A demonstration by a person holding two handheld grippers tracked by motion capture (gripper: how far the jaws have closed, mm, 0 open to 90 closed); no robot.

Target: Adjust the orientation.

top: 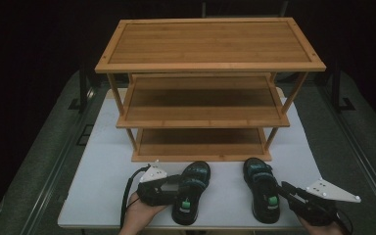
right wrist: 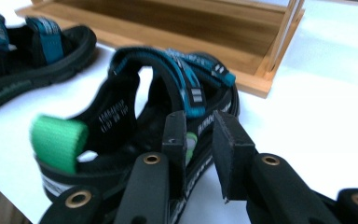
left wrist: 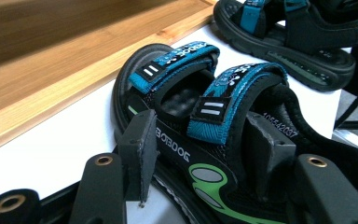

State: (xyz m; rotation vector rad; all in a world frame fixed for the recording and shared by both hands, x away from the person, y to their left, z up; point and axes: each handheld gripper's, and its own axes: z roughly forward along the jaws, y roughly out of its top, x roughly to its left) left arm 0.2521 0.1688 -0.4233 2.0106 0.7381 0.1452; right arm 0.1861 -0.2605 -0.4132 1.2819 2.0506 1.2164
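All 3 shelves of the rack (top: 203, 117) stand open; 2 sandals (top: 192, 191) (top: 262, 193) crowd the bench (top: 103, 171) strip before it.

3-tier wooden rack (top: 203, 110) on white table (top: 103, 171), w/ grey floor (top: 39, 161) around.

The high view looks forward and down from above the person's side of a white table (top: 103, 161), taking in a three-tier wooden rack (top: 210, 88) and two sandals in front of it. The left gripper view sits low and very close to the left sandal (left wrist: 205, 121), facing across it toward the right sandal (left wrist: 298, 37). The right gripper view, equally low and close, faces the right sandal (right wrist: 158, 107). All three views share both sandals and the rack's bottom shelf.
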